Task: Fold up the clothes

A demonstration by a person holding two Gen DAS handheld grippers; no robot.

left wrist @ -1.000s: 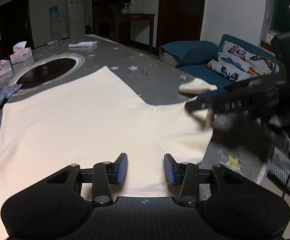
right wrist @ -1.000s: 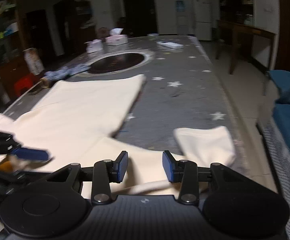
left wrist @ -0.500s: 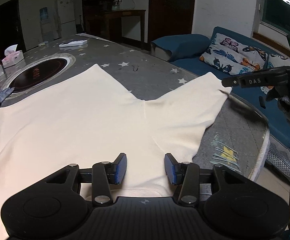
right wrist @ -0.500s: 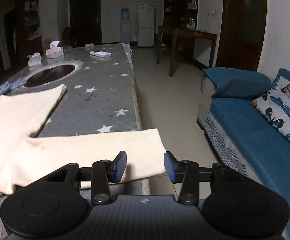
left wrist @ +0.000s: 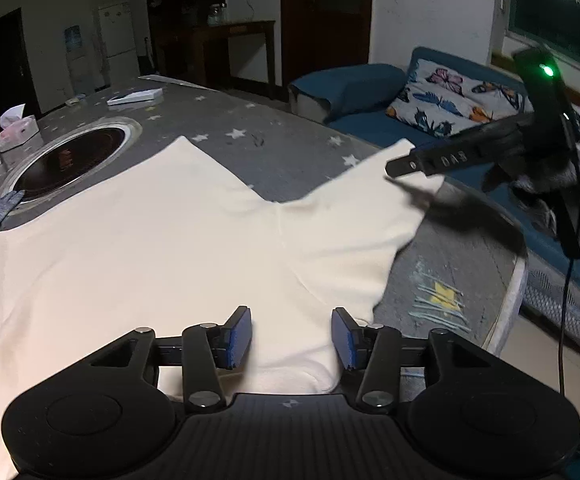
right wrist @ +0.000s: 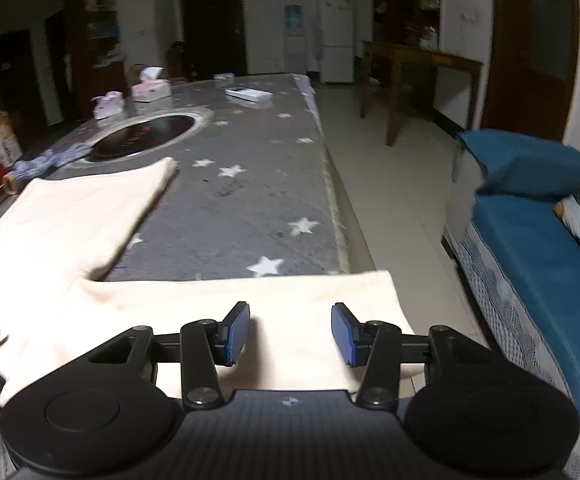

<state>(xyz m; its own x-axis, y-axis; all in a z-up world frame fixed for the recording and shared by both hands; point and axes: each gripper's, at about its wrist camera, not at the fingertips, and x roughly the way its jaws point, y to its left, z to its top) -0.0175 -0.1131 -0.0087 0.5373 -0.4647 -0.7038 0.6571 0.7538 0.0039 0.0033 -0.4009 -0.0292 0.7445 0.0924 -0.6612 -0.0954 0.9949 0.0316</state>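
Lying spread flat on the table point(left wrist: 297, 152), the shirt point(left wrist: 162, 232) has its body toward 10 o'clock in the left view and one sleeve point(right wrist: 250, 300) stretched out toward 2 o'clock, its cuff reaching the table's edge. The left gripper point(left wrist: 290, 336) hovers over the shirt's near part, jaws wide and empty. The right gripper point(right wrist: 290, 330) hangs over the sleeve end, jaws wide too, nothing between them.

Risks, as I judge them: the cuff sits right at the edge, so a careless nudge could drag it off and pull the shirt askew. A shallow pinch on such thin, limp cloth may catch one layer only, or slip, leaving a crooked fold. The tablecloth could get pinched as well.
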